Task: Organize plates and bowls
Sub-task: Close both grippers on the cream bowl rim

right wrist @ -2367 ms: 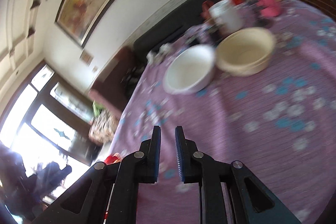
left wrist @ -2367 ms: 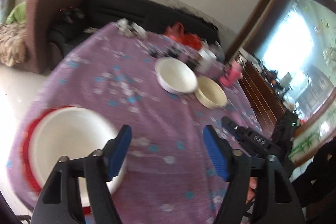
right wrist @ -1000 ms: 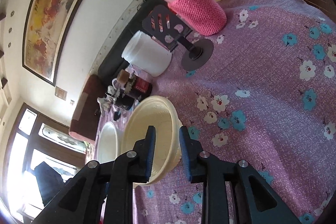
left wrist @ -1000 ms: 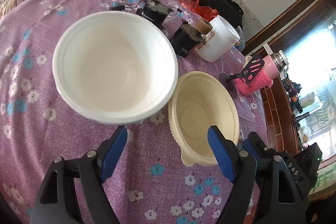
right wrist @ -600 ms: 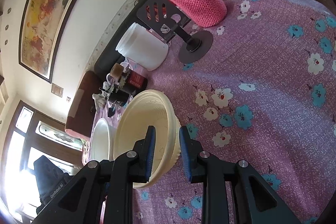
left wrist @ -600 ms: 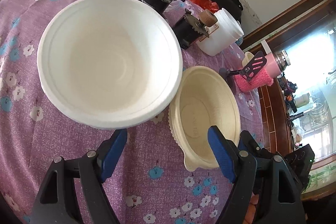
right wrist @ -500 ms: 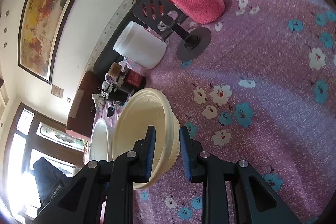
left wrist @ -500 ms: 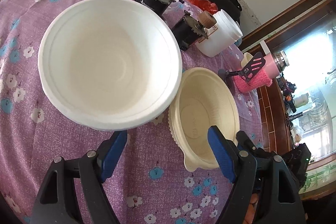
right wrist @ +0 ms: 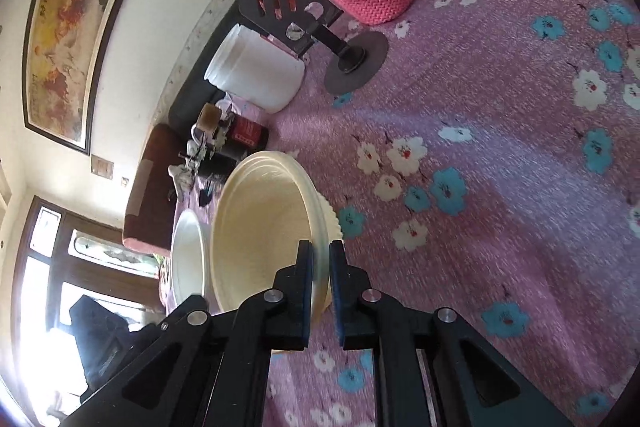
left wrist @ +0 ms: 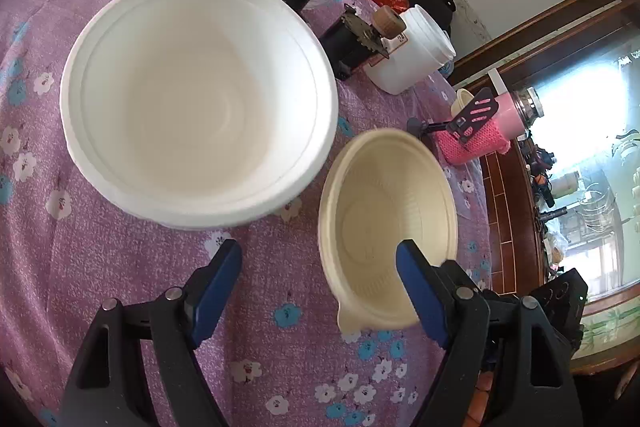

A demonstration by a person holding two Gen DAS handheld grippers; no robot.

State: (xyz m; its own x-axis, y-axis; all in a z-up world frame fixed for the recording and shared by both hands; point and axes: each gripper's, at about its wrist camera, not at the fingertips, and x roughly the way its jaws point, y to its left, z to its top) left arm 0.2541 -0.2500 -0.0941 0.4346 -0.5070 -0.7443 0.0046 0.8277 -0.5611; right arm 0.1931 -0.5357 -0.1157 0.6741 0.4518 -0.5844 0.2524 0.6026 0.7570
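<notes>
Your cream-coloured round plastic bowl [right wrist: 260, 227] is tipped on the purple flowered tablecloth [right wrist: 500, 147], and your right gripper [right wrist: 320, 267] has just closed its jaws onto the near rim. At the cream bowl's ten o'clock, just beside it, sits the large white round bowl [left wrist: 196, 99]. Your left gripper [left wrist: 320, 267] hangs above the cloth with jaws spread wide, holding nothing.

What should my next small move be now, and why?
Probably lift the cream bowl and carry it over the white bowl to nest it. The right gripper has just closed on the cream bowl's rim, the bowl already looks tipped, and the left gripper hangs open, holding nothing.
</notes>
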